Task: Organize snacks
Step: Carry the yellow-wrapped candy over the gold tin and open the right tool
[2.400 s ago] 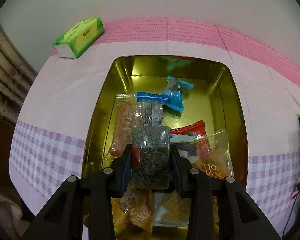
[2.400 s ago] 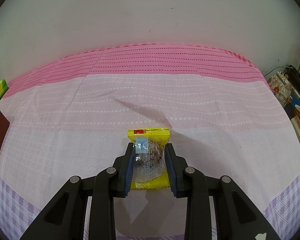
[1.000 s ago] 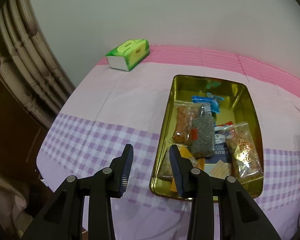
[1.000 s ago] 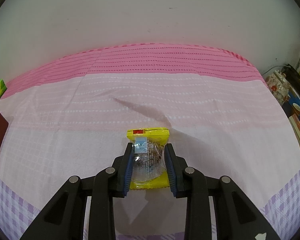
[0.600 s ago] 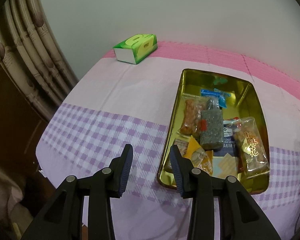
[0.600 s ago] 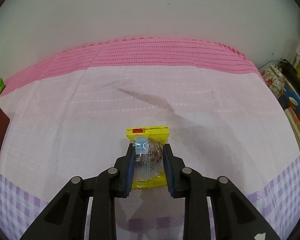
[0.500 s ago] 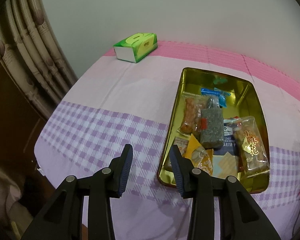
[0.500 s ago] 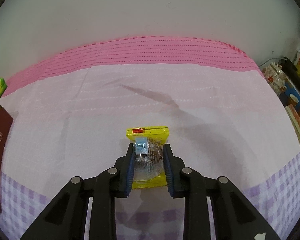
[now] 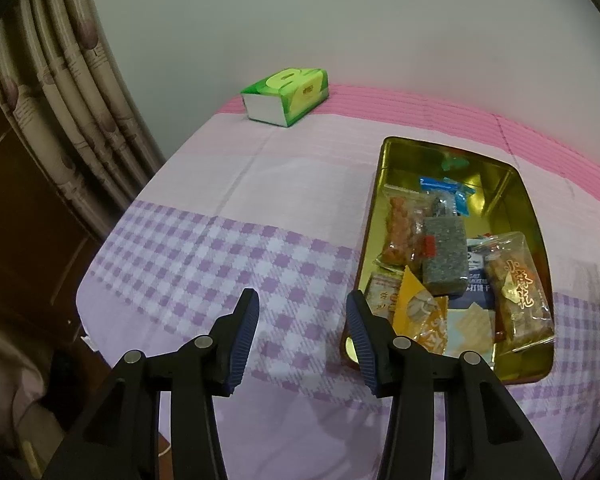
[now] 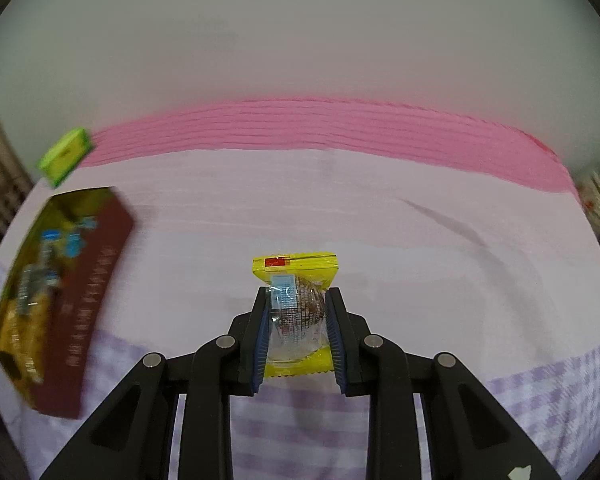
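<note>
Holding the yellow snack packet (image 10: 294,312) across its clear middle, my right gripper (image 10: 296,334) is clamped on it above the bed's middle. I judge it light, crinkly and slippery, its round cake crushable, so a gentle grip at mid-body suits. My left gripper (image 9: 302,332) stands released, holding nothing, beside the near left corner of the gold tin (image 9: 516,184), which holds other snacks.

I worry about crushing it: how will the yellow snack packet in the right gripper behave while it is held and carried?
The yellow snack packet is thin film, so its free ends probably flop. The round brown piece inside looks firmer, and the right gripper is shut on that part, so the hold seems secure. It is likely light, though glossy film may slip if the grip loosens.
</note>
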Demonstrator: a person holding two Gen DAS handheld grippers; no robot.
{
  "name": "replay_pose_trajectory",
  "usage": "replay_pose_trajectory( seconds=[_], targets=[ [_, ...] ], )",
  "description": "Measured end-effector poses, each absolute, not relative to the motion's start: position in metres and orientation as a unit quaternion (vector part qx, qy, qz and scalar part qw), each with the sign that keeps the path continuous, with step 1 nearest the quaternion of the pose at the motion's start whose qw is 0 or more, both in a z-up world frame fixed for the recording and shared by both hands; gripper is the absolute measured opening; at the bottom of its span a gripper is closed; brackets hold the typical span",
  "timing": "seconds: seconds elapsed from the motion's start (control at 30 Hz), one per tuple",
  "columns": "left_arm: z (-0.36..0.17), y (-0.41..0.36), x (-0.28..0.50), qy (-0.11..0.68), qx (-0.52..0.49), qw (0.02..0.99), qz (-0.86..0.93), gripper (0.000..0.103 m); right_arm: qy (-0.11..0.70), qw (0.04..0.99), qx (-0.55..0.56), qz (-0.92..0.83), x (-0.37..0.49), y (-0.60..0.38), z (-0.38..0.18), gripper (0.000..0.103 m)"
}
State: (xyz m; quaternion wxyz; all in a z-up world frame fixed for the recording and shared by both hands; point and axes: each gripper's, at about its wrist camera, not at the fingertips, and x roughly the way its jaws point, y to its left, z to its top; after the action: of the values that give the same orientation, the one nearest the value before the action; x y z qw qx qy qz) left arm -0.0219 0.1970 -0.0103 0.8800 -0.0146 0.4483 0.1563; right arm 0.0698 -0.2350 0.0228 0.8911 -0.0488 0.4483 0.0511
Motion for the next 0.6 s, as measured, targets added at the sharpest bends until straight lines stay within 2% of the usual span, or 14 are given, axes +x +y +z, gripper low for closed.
replay_pose_trajectory(
  seconds=[0.3, 0.6],
  targets=[
    [-0.012, 0.2, -0.025, 0.451, -0.012, 0.877, 0.167, 0.047, 0.444, 0.879, -0.081, 0.15, 0.051, -0.127, 0.032, 0.024],
    [-0.011, 0.207, -0.028, 0.456, -0.019, 0.874, 0.17, 0.047, 0.445, 0.869, -0.107, 0.19, 0.045, -0.067, 0.029, 0.024]
  ],
)
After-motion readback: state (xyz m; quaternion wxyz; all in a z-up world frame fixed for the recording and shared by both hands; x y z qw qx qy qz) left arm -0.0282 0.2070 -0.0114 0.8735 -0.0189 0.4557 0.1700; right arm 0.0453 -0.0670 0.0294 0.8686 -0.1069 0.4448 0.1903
